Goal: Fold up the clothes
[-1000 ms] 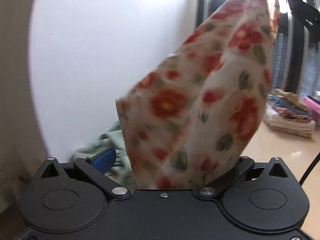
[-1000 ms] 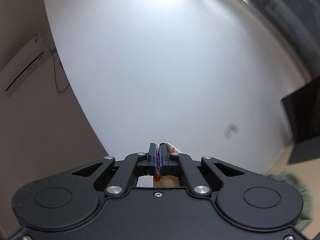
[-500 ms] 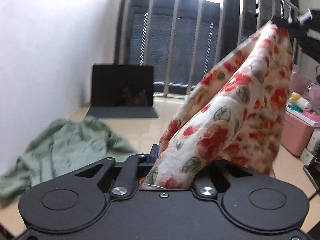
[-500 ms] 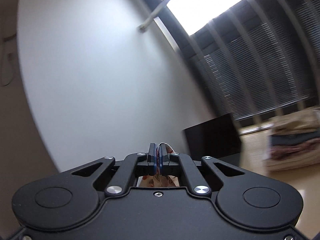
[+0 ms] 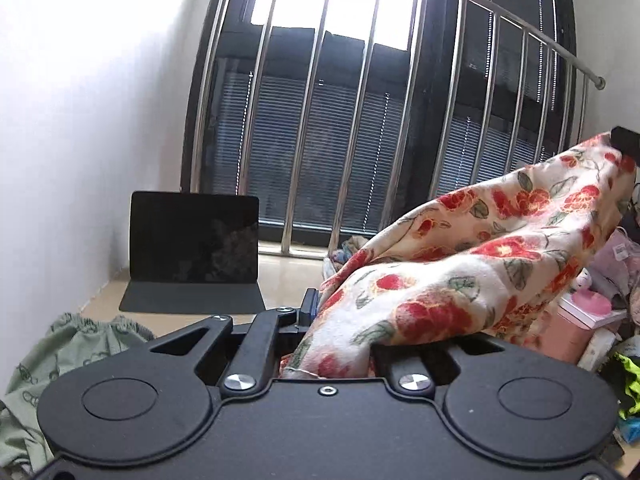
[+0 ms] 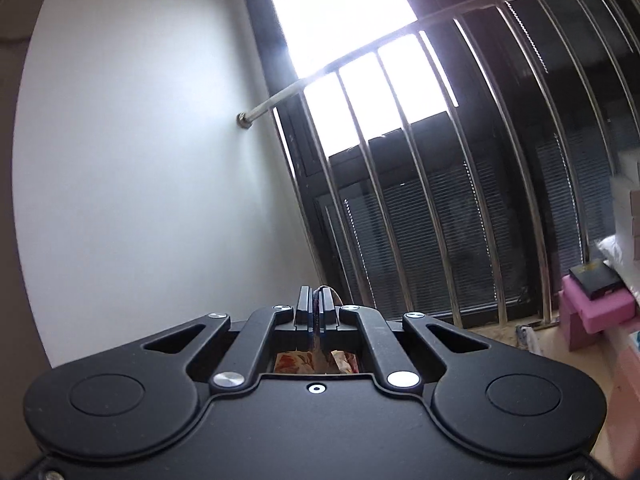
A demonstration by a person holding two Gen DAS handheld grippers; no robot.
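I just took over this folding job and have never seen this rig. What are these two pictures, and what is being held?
There is no robot arm: a person holds a two-finger gripper in each hand, each with a camera looking along its jaws. The left view shows the left gripper shut on a floral cloth that stretches up to the right. The right view shows the right gripper shut on a thin edge of the same print. On the floor lie a green garment and a tablet by the window bars.
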